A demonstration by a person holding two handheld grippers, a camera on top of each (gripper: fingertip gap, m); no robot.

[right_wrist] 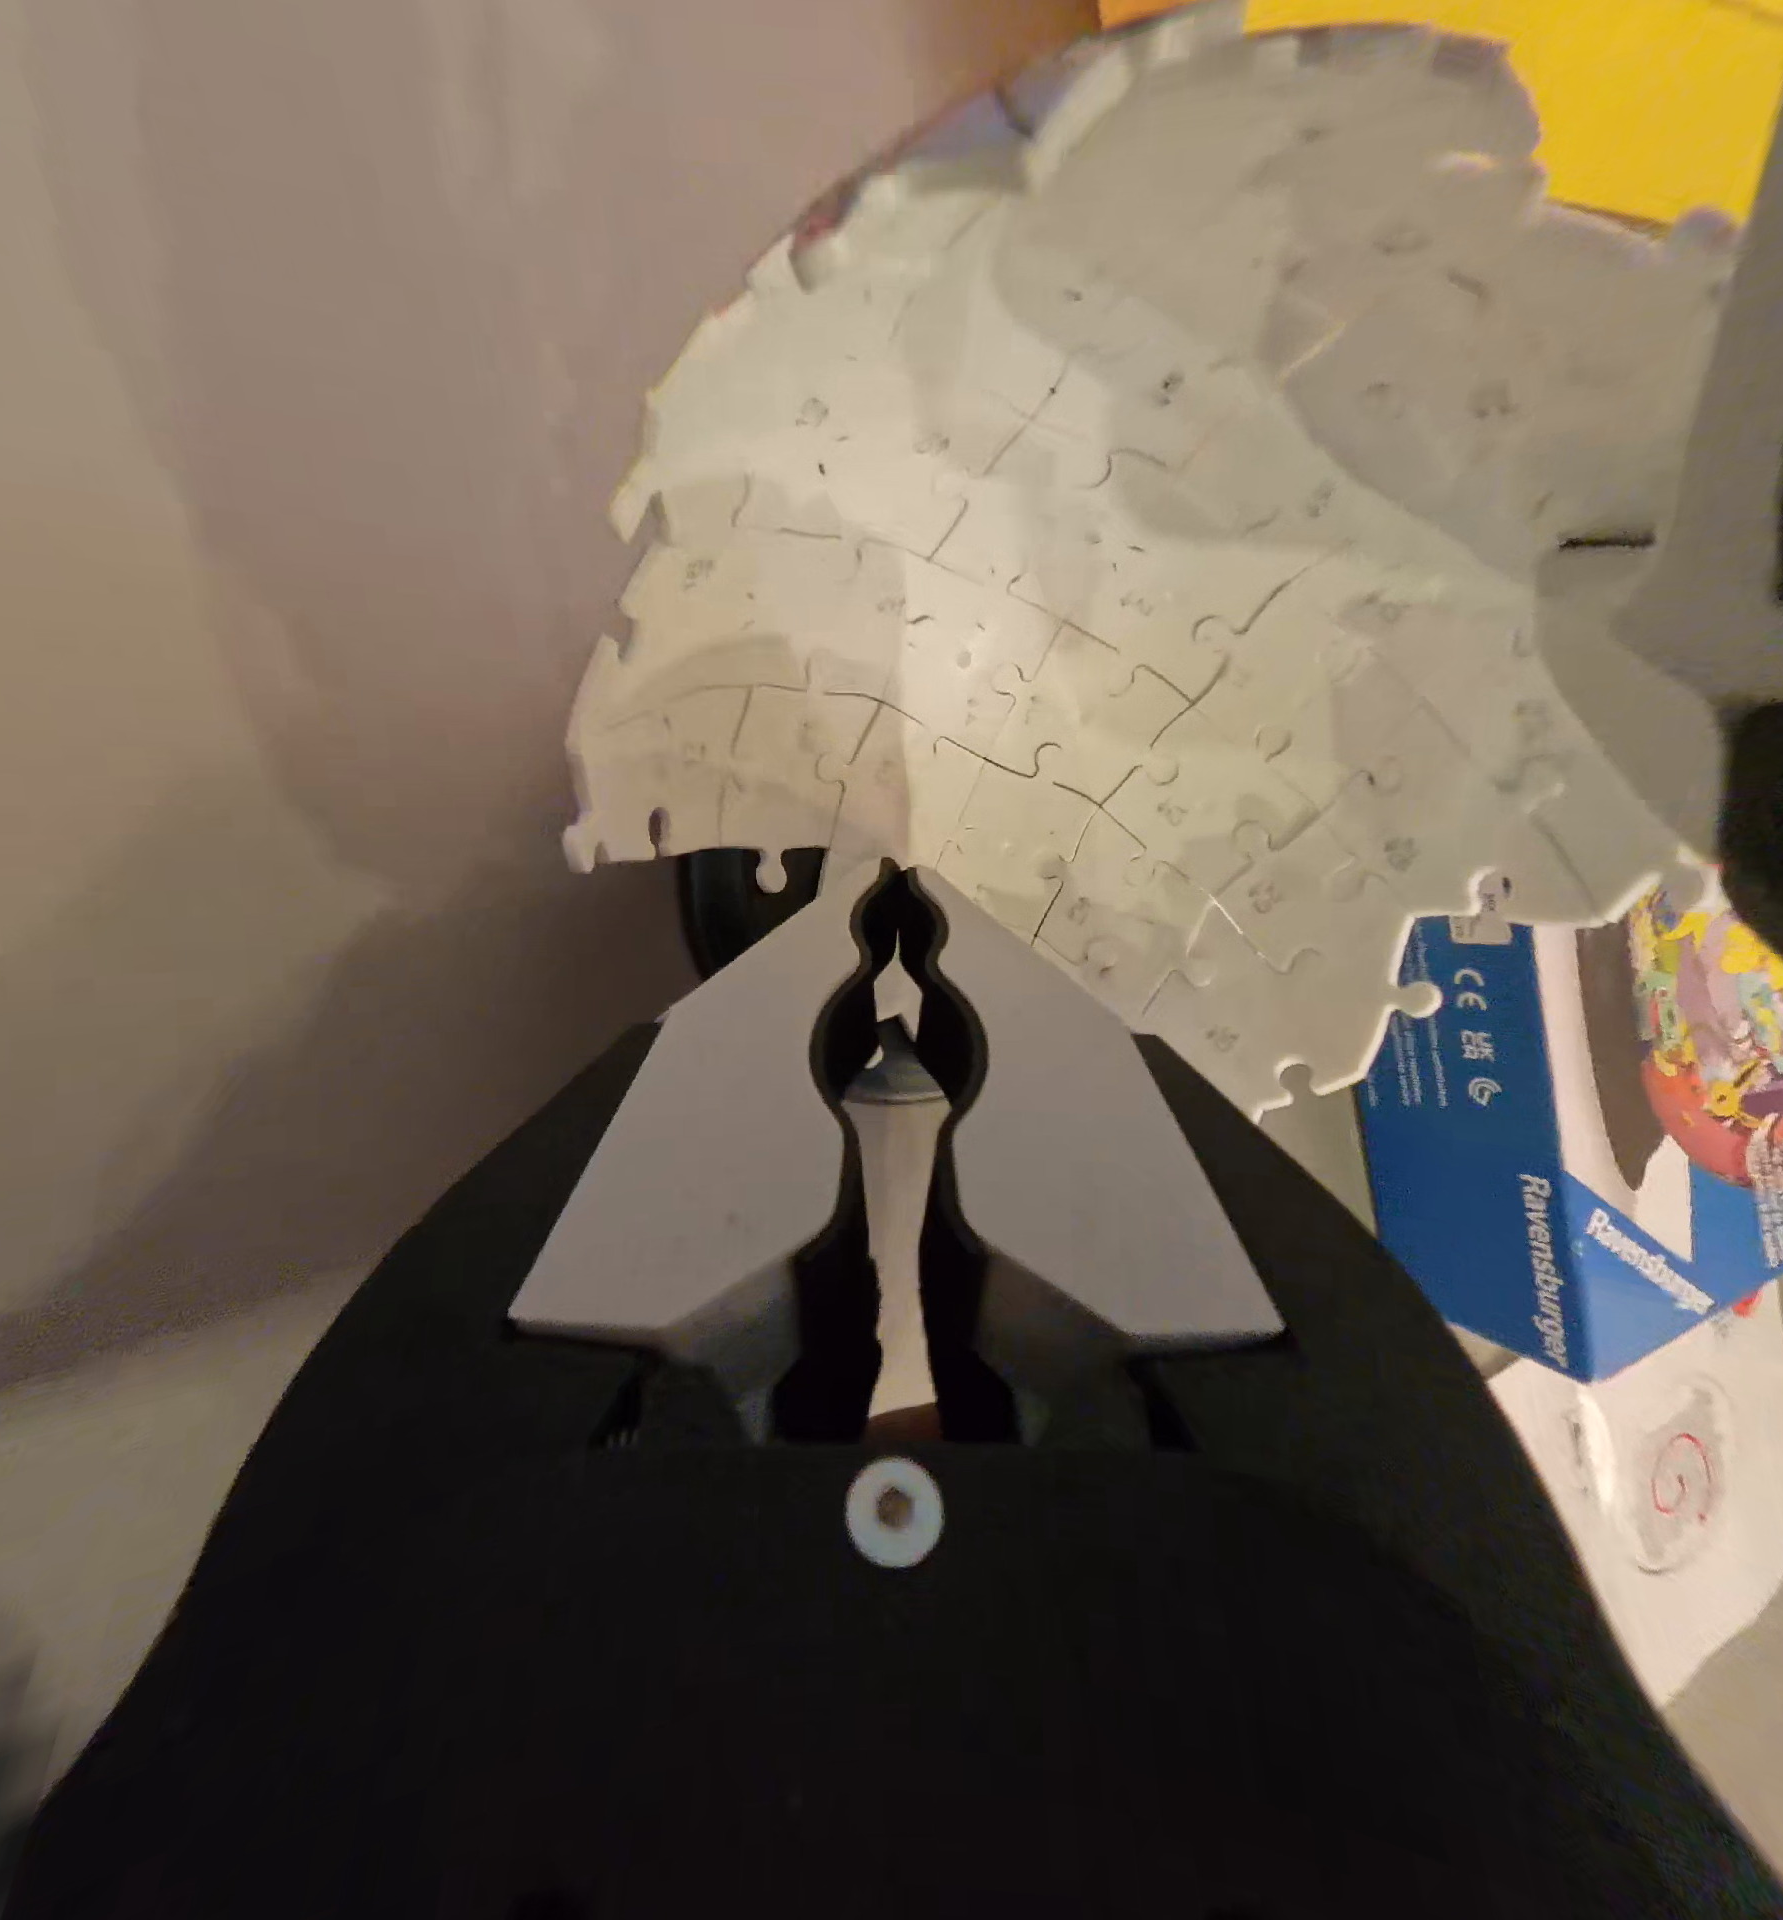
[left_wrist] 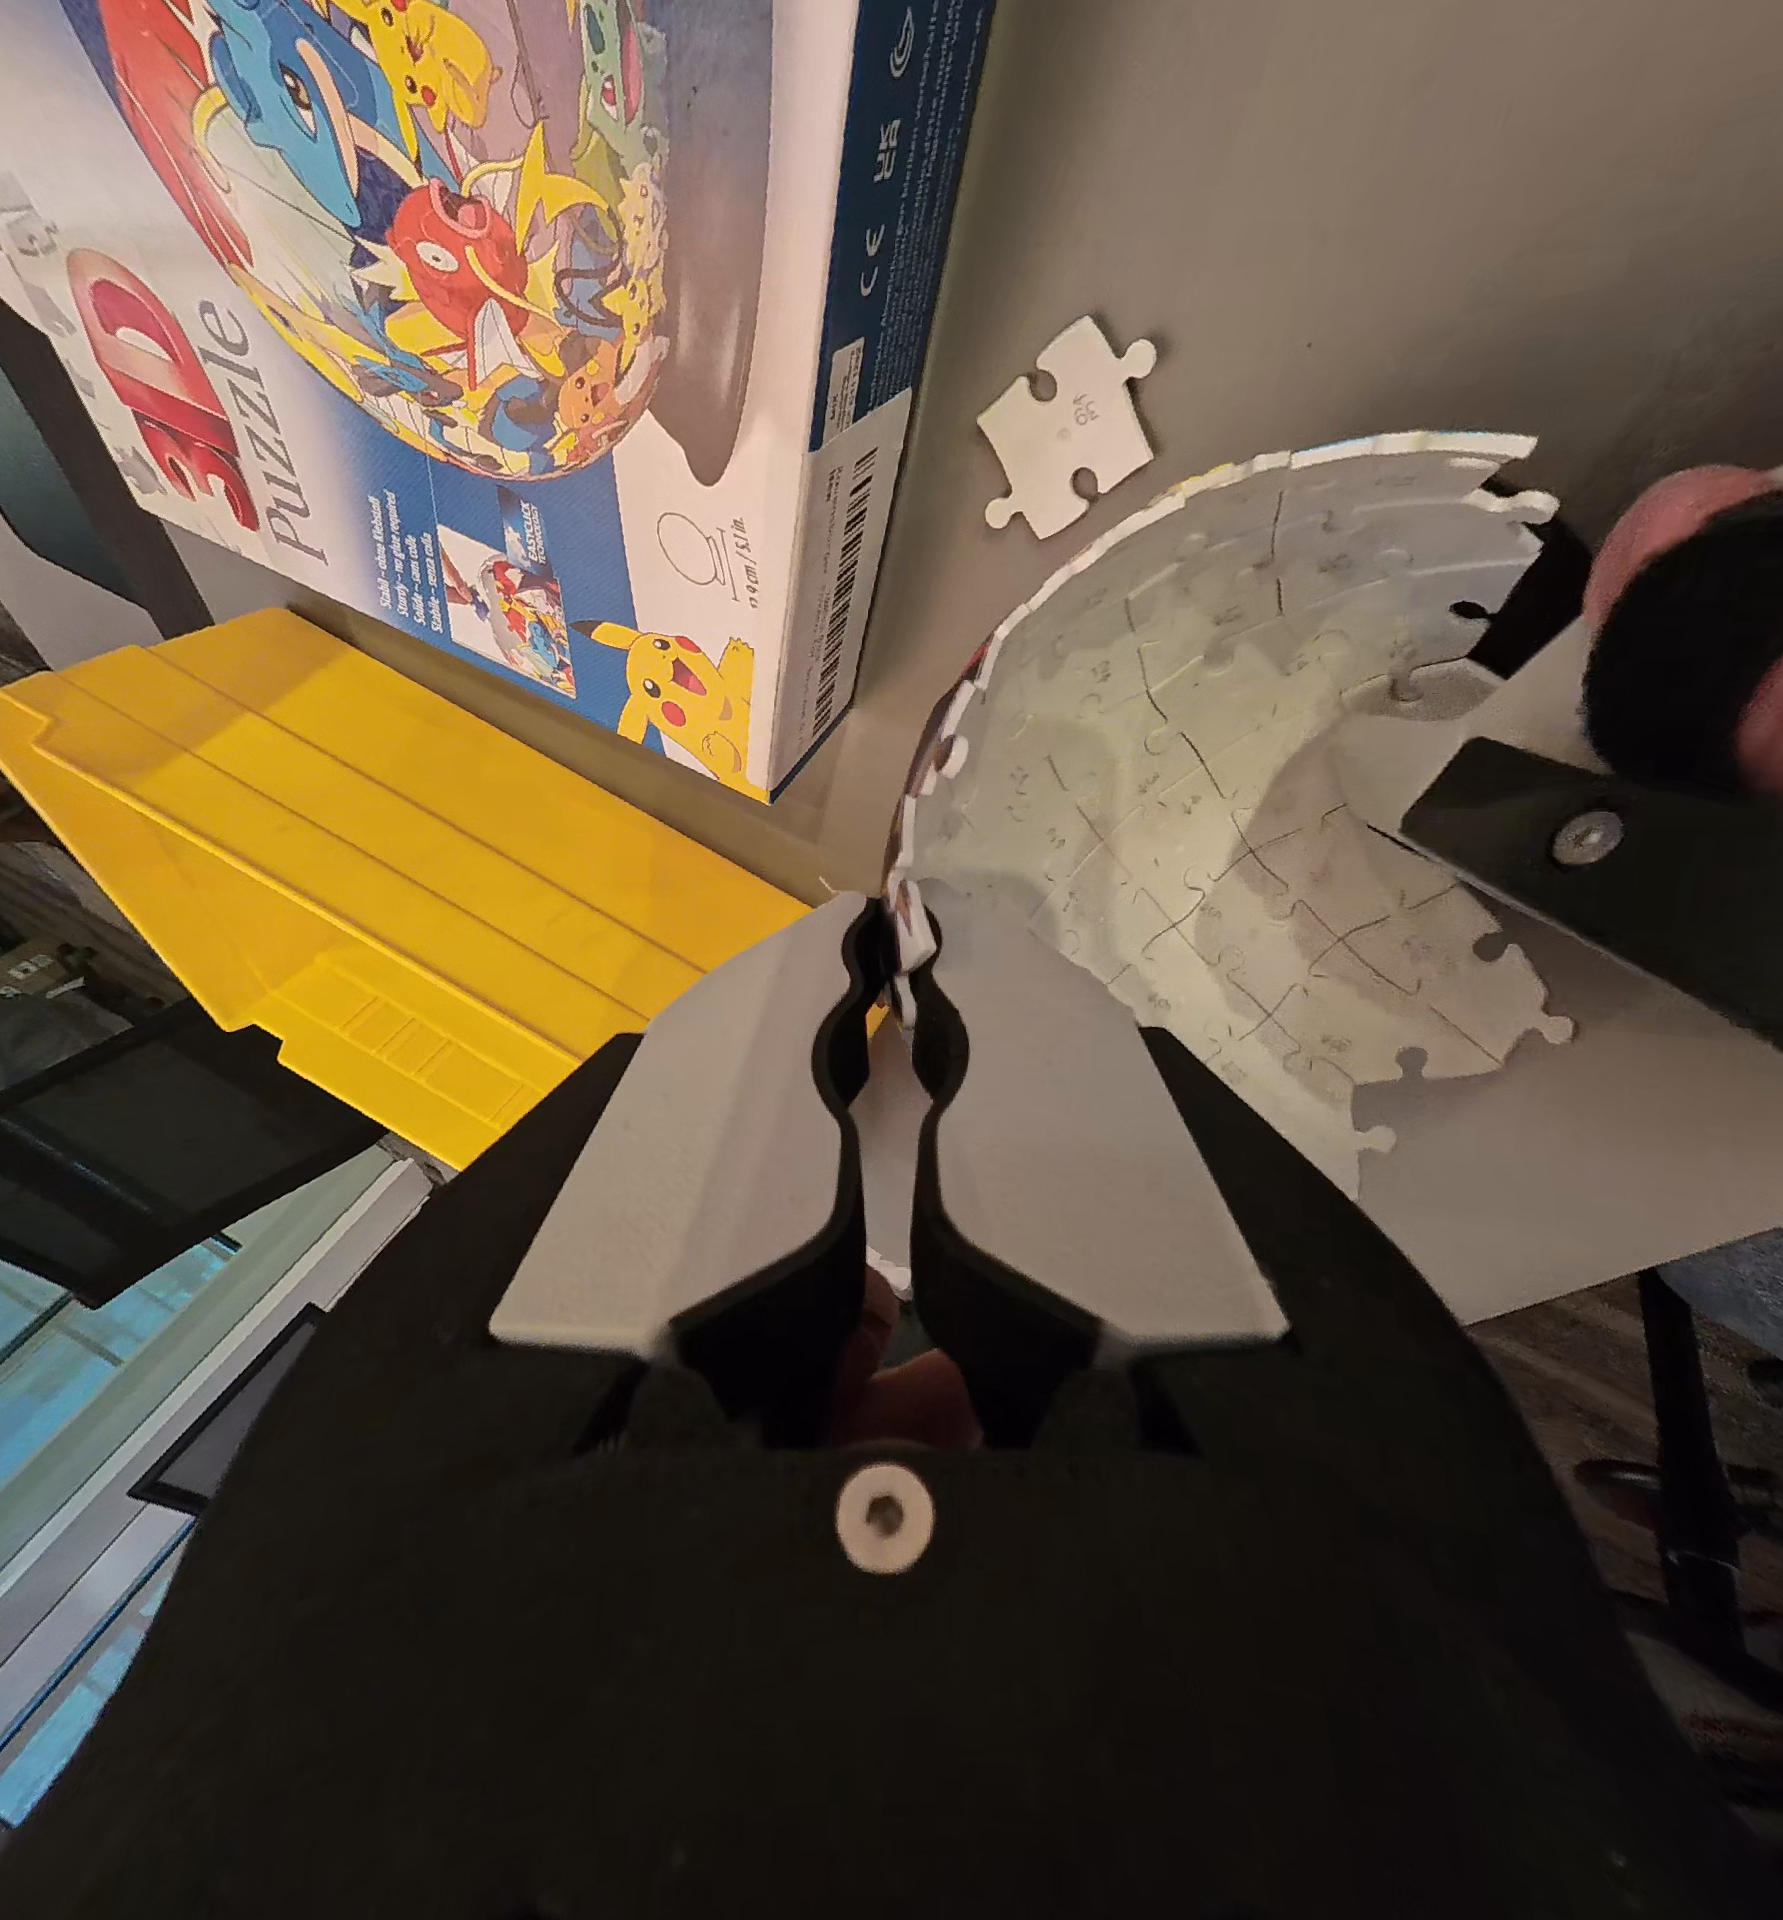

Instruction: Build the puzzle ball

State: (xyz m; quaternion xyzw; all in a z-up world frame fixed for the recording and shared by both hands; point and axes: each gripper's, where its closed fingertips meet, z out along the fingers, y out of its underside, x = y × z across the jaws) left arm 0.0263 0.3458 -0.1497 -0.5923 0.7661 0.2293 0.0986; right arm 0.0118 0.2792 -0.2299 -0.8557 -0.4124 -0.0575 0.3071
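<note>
A curved shell of joined puzzle pieces, the part-built puzzle ball (left_wrist: 1209, 769), shows its white numbered inner side in both views (right_wrist: 1074, 582). My left gripper (left_wrist: 892, 940) is shut on the shell's lower left rim. My right gripper (right_wrist: 892, 894) is shut on the rim at the shell's opposite side; it also shows at the right of the left wrist view (left_wrist: 1552, 623), with a gloved hand behind it. A single loose white piece (left_wrist: 1069, 426) lies face down on the grey table just above the shell.
The colourful puzzle box (left_wrist: 513, 353) lies to the left on the grey table (left_wrist: 1386, 208), also at the right of the right wrist view (right_wrist: 1552, 1122). A yellow bin (left_wrist: 347, 862) sits below the box. A white paper sheet (right_wrist: 1635, 1475) lies under the box. The table edge runs at lower right. My right fingertips sit around 11 cm from my left ones.
</note>
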